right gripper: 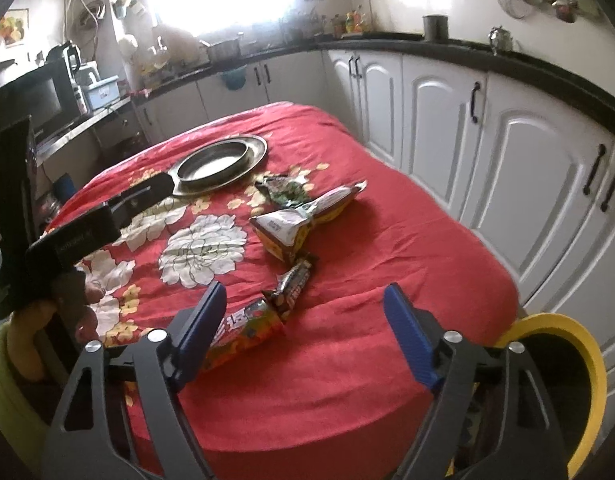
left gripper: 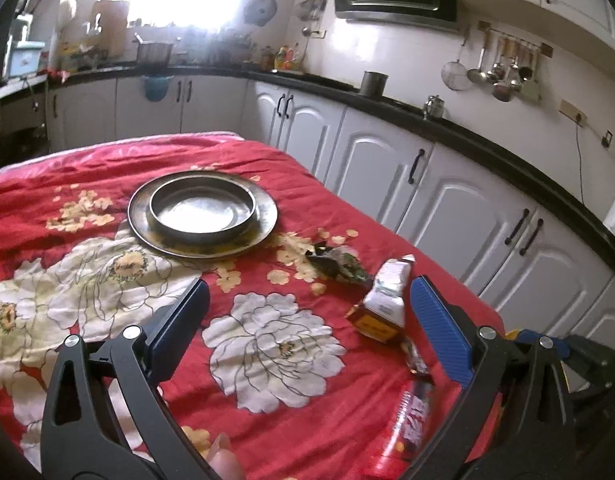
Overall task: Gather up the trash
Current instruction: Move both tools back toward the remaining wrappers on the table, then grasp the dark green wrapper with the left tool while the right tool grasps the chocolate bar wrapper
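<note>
Both tongs spread, empty: left gripper [left gripper: 307,300] and right gripper [right gripper: 305,304] hover over red cloth [right gripper: 387,240]. Wrappers [right gripper: 291,224] lie strung out between metal plate [right gripper: 221,164] and near edge.

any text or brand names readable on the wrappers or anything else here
Nothing reads as a whole word.
red and orange wrapper: large pale characters, cut off and blurred; what may be "13" shows in the right wrist view.
white and brown packet: small dark print and a yellow label, too blurred.
dark candy wrapper: red lettering, unreadable.
green crumpled wrapper: pattern only.
black handheld device: a faint pale line of print, too small.
</note>
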